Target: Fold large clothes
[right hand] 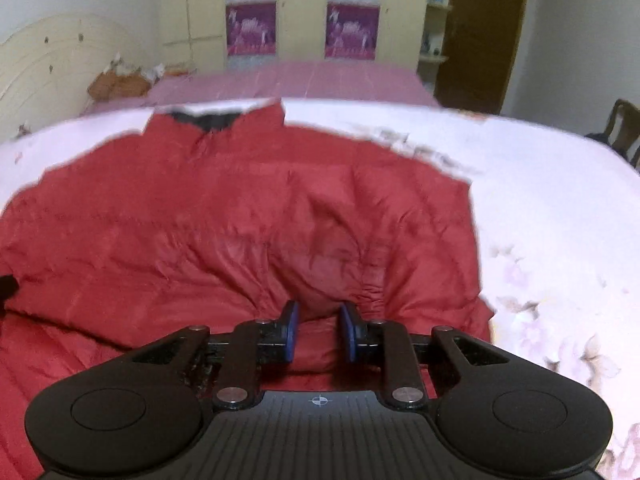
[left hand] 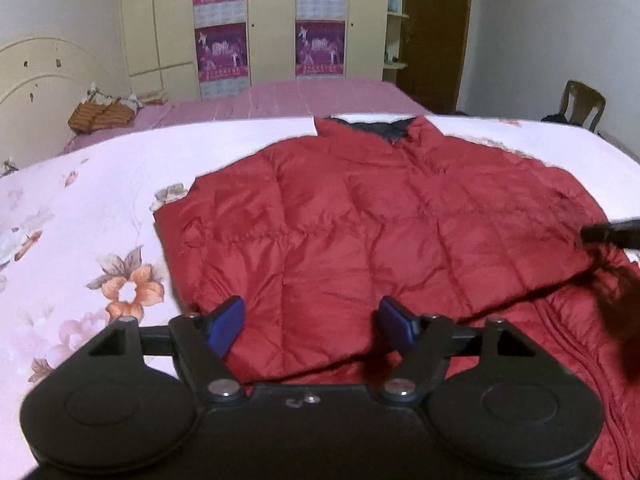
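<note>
A large red quilted jacket point(left hand: 360, 224) lies spread on a floral white bedsheet point(left hand: 80, 220), collar with dark lining at the far side. Its left sleeve is folded across the front. My left gripper point(left hand: 312, 320) is open and empty, just above the jacket's near part. In the right wrist view the jacket point(right hand: 200, 220) fills the middle. My right gripper point(right hand: 319, 330) has its blue pads point(right hand: 290, 332) narrowed around a bunched fold of red fabric at the sleeve cuff. The right gripper's tip also shows in the left wrist view point(left hand: 612, 234).
A second bed with a pink cover point(left hand: 304, 100) stands behind, with a brown basket-like bundle point(left hand: 100, 116) near a cream headboard point(left hand: 44, 92). A cream wardrobe point(left hand: 272, 20) with purple posters lines the back wall. A wooden chair point(left hand: 580, 104) stands at the right.
</note>
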A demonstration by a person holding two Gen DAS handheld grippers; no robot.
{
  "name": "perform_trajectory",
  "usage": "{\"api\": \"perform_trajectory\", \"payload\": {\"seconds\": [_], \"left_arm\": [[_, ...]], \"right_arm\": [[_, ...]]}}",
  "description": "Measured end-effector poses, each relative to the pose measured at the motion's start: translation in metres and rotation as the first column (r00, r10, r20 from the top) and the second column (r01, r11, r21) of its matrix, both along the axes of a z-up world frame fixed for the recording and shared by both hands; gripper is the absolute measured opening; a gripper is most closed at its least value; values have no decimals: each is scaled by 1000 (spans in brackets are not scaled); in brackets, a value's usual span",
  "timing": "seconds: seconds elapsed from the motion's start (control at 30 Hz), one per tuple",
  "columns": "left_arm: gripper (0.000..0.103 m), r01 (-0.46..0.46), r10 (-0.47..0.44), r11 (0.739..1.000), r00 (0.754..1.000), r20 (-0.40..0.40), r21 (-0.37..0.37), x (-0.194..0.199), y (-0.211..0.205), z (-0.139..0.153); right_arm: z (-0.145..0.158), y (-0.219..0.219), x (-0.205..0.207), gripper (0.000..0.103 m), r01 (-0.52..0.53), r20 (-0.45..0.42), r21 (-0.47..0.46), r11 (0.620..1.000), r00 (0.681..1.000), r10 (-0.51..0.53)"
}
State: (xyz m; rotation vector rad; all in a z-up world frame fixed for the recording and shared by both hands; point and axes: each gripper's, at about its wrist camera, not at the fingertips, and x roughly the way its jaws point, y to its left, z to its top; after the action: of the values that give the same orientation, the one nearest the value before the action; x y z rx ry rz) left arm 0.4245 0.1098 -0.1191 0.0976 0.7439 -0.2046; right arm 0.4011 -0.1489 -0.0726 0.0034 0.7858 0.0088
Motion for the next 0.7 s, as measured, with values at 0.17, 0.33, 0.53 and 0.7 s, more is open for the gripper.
{"api": "perform_trajectory", "payload": {"seconds": [0.17, 0.33, 0.53, 0.7], "left_arm": [[76, -5, 5, 1000, 1000, -9, 4, 3, -3, -8], [78, -16, 16, 1000, 1000, -12, 3, 4, -3, -11], [87, -27, 28, 999, 999, -16, 40, 3, -7, -8], [103, -75, 70, 991, 996, 47, 115, -15, -12, 1]], "right_arm": [[-16, 2, 12, 23, 1, -51, -48, 999, 999, -4], [-20, 0, 25, 23, -18, -51, -49, 999, 999, 16], [-18, -8, 30, 23, -46, -84, -30, 998, 996, 43], [16, -19, 4, 87, -36, 42, 37, 999, 999, 34]]}}
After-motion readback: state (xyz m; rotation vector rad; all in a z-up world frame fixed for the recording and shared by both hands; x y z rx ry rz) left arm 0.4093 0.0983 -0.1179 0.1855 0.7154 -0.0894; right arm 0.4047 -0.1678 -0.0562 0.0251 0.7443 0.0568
